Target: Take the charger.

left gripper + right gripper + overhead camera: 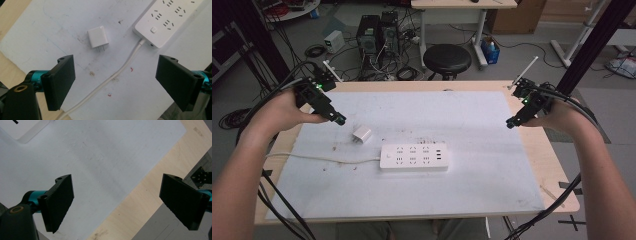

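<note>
While both hands hover above the desk (512, 165), two grippers are up: the left gripper (338, 119) at about ten o'clock from the middle of the desk and the right gripper (511, 122) at about three o'clock. Each has its fingers (61, 81) spread wide with nothing between them; the right gripper's fingers (58, 201) hang over the white mat's (492, 150) edge and bare wood.

One white power strip (414, 157) lies near the middle of the mat, with one white cord (322, 159) running off toward nine o'clock. One small white plug adapter (361, 134) lies on the mat at about ten o'clock from the strip, near it but apart, just beside the left gripper's tips.

The mat is scuffed and spotted and covers most of the pale wooden top. Beyond, at twelve o'clock, stand one black round stool (447, 58) and two dark computer towers (378, 34) among loose cables on a grey floor.
</note>
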A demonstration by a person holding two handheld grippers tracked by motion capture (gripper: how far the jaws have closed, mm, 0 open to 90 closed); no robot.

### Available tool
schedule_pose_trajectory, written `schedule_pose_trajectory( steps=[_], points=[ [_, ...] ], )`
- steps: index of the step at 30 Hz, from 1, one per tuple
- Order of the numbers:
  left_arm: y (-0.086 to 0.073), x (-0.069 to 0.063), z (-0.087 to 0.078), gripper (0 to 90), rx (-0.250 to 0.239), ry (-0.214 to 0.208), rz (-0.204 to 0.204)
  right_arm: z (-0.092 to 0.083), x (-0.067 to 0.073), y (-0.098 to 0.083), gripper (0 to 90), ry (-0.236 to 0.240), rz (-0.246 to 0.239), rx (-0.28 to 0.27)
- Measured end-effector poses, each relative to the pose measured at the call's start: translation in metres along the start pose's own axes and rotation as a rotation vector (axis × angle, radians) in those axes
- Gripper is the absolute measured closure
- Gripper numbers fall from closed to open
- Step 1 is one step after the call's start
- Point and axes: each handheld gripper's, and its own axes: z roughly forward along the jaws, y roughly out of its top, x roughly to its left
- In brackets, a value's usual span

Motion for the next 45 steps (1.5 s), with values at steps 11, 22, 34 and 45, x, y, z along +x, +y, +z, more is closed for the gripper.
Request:
schedule_pose_trajectory(
  steps=[11, 22, 34, 45],
  points=[
    [0.019, 0.012, 0.056, 16.3, 0.026, -0.024, -0.054, 0.003, -0.001, 0.002, 11.7, 0.012, 0.013, -0.019],
    [0.026, 0.017, 0.100, 16.0, 0.083, -0.011, -0.074, 0.006, -0.004, -0.004, 11.7, 0.020, 0.028, -0.032],
    [0.025, 0.023, 0.148, 16.1, 0.169, -0.028, -0.119, 0.013, -0.005, -0.014, 11.7, 0.026, 0.041, -0.037],
    [0.022, 0.029, 0.184, 16.3, 0.247, -0.009, -0.201, 0.022, -0.006, -0.015, 11.7, 0.032, 0.041, -0.030]
  ],
)
